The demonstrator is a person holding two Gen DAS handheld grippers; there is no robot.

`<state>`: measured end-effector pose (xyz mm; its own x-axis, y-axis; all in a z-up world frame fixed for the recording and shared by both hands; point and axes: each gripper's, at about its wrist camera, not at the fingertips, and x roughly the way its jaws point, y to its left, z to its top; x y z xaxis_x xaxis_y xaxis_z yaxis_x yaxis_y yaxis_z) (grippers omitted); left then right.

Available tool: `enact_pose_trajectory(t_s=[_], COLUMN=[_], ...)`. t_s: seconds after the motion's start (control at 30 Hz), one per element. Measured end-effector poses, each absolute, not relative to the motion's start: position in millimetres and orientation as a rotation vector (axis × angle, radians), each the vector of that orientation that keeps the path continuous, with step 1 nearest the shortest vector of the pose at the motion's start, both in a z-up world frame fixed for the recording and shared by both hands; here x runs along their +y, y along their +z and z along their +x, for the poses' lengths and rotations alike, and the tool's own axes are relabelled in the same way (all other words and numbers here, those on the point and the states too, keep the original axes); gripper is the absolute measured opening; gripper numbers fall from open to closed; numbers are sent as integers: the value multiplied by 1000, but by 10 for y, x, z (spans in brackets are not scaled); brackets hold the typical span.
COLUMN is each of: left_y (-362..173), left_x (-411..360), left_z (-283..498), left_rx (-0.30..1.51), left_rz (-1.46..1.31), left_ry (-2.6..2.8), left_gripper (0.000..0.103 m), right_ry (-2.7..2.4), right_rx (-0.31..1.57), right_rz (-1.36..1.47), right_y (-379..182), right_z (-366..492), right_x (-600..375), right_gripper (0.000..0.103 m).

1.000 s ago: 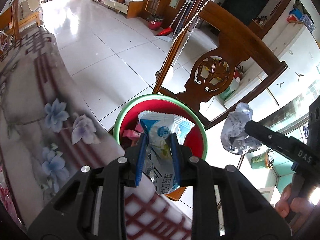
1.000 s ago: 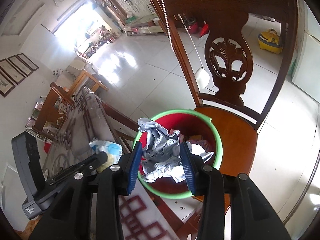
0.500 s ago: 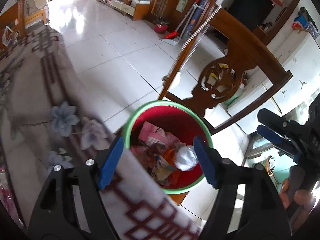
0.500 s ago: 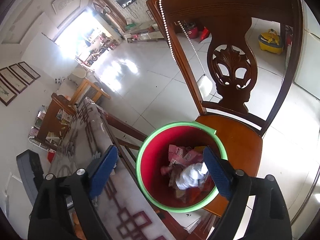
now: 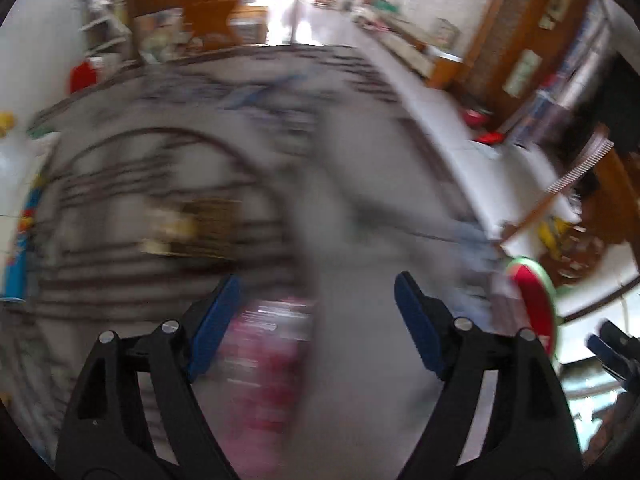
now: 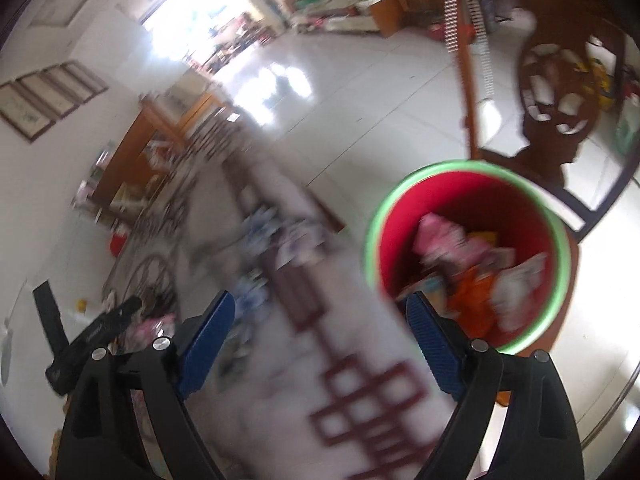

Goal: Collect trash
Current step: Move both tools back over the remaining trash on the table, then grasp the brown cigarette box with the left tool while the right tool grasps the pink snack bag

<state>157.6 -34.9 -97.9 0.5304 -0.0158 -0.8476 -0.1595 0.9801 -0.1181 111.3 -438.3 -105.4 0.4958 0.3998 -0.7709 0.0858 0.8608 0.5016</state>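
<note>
Both views were badly smeared by motion, so only the larger things could be made out. On the left, the left gripper [image 5: 318,312] had its blue-padded fingers [image 5: 214,322] spread wide apart with nothing between them, and it hung above the patterned tablecloth [image 5: 168,160] that covered the table. A blurred pink wrapper [image 5: 268,360] lay on the cloth just under and between the two fingers, nearer the left one, and a yellowish-brown smudge of something [image 5: 192,228] sat farther out toward the middle of the table; what it was could not be told. At the table's right edge, in the same view, a sliver of the red bin [image 5: 536,308] with its green rim showed, with the other gripper's blue tips low beside it at the frame's edge. Seen from the right wrist, the left gripper's black body stood over the table's far-left side, and more pink litter showed near it. The right gripper [image 6: 318,338] was likewise wide open and held nothing, poised over the table's near right corner with its red lattice border [image 6: 368,400]. Just beyond that corner stood the red bin, on the seat of a carved wooden chair [image 6: 556,92], and in it lay the collected trash [image 6: 472,268]: pink, orange and white wrappers heaped together.
</note>
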Motion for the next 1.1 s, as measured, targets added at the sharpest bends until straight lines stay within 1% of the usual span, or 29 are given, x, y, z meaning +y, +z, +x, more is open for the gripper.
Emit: enact_pose_trajectory(t_s=[0.07, 0.1, 0.17, 0.23, 0.3, 0.43, 0.6, 0.63, 0.73, 0.9, 1.1], left_y=[-999, -1006, -1043, -1109, -1232, -1490, -1631, -1647, -1649, -1597, -1366], left_x=[25, 124, 324, 400, 494, 377, 298, 284, 266, 514, 940], left_z=[1602, 1625, 1727, 1826, 1948, 2097, 2262, 2298, 2354, 2242, 1737], left_rx=[1025, 1030, 1061, 1092, 1162, 1226, 1245, 1253, 1259, 1230, 1133], left_rz=[-155, -128, 18, 122, 196, 420, 497, 492, 447, 228, -126], left_ry=[76, 57, 7, -34, -104, -238, -315, -333, -334, -245, -68], left_gripper=[82, 83, 87, 87, 87, 87, 86, 76, 48, 46, 46], right_ry=[251, 273, 313, 345, 368, 422, 476, 481, 503, 549, 592], right_rx=[1067, 1075, 1092, 1110, 1131, 1188, 1244, 1254, 1296, 1333, 1381], right_rz=[500, 491, 477, 467, 457, 428, 371, 363, 338, 277, 226], right_y=[-1053, -1053, -1058, -1070, -1097, -1158, -1195, -1214, -1279, -1338, -1512], right_z=[1116, 1112, 1111, 1110, 1106, 1094, 1082, 1084, 1134, 1228, 1322], right_x=[-4062, -3932, -3703, -3487, -3299, -2898, -2483, -2424, -2225, -1910, -1433], right_gripper=[84, 84, 85, 87, 87, 87, 90, 90, 90, 90, 90])
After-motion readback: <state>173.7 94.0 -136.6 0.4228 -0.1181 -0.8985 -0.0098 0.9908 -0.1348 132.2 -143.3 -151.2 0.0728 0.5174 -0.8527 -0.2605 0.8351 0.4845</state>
